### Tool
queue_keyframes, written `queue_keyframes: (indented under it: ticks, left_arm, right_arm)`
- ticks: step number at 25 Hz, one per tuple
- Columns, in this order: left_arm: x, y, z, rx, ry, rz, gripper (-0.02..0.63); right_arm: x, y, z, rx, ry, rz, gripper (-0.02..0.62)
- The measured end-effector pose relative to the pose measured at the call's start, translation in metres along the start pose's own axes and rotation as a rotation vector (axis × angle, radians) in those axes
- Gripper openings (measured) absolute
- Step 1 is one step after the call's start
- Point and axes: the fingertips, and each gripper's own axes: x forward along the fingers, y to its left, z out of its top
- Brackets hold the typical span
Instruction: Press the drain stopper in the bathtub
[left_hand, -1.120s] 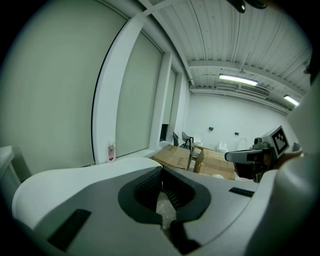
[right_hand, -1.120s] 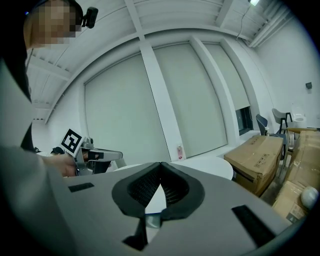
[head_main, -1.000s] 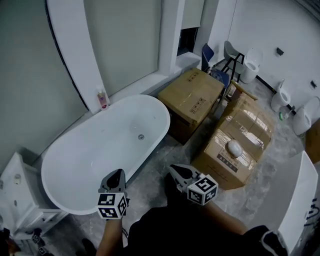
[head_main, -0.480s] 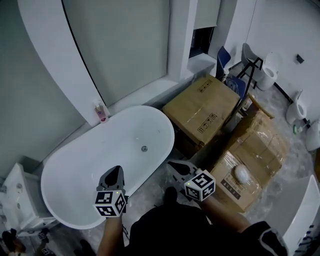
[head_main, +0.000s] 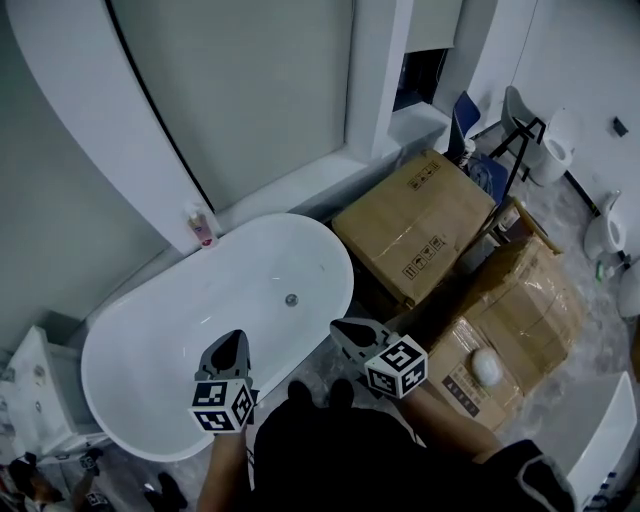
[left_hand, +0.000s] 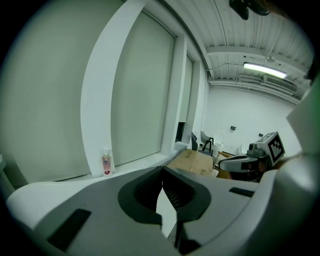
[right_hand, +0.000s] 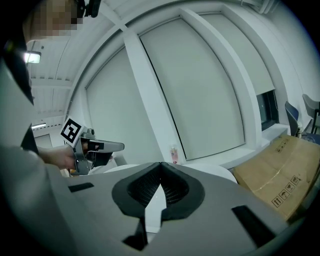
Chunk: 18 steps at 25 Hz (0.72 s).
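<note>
A white oval bathtub (head_main: 150, 380) lies slantwise below me, with a small round metal drain stopper (head_main: 291, 299) on its floor towards the right end. My left gripper (head_main: 234, 342) is held above the tub's near rim, jaws shut on nothing. My right gripper (head_main: 340, 326) hovers just off the tub's right end, above the floor, also shut and empty. Both are well short of the stopper. In the left gripper view the shut jaws (left_hand: 162, 171) point at the window wall. In the right gripper view the jaws (right_hand: 161, 166) hide most of the tub (right_hand: 220, 173).
A pink soap bottle (head_main: 201, 227) stands on the ledge behind the tub. Large cardboard boxes (head_main: 415, 225) crowd the floor right of the tub, one (head_main: 520, 310) further right. A white cabinet (head_main: 25, 385) sits at the tub's left end. Toilets (head_main: 556, 140) stand far right.
The view has shifted towards the tub, which now sits closer and more central. Both grippers keep their pose, shut, slightly nearer the tub's rim. Feet now show by the tub.
</note>
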Motion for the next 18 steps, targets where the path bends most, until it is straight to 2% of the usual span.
queue_keyframes:
  ticks: [5, 10, 18]
  left_arm:
    - [0.017, 0.04, 0.009, -0.015, -0.012, 0.013, 0.012]
    - [0.034, 0.1, 0.022, -0.043, -0.036, 0.017, 0.012]
    - [0.058, 0.169, 0.021, -0.061, -0.032, -0.011, 0.012]
  right_arm:
    - [0.04, -0.004, 0.01, -0.01, 0.029, -0.002, 0.014]
    - [0.094, 0.0, 0.032, -0.041, 0.05, -0.015, 0.014]
    - [0.177, 0.019, 0.046, -0.074, 0.095, -0.006, 0.014]
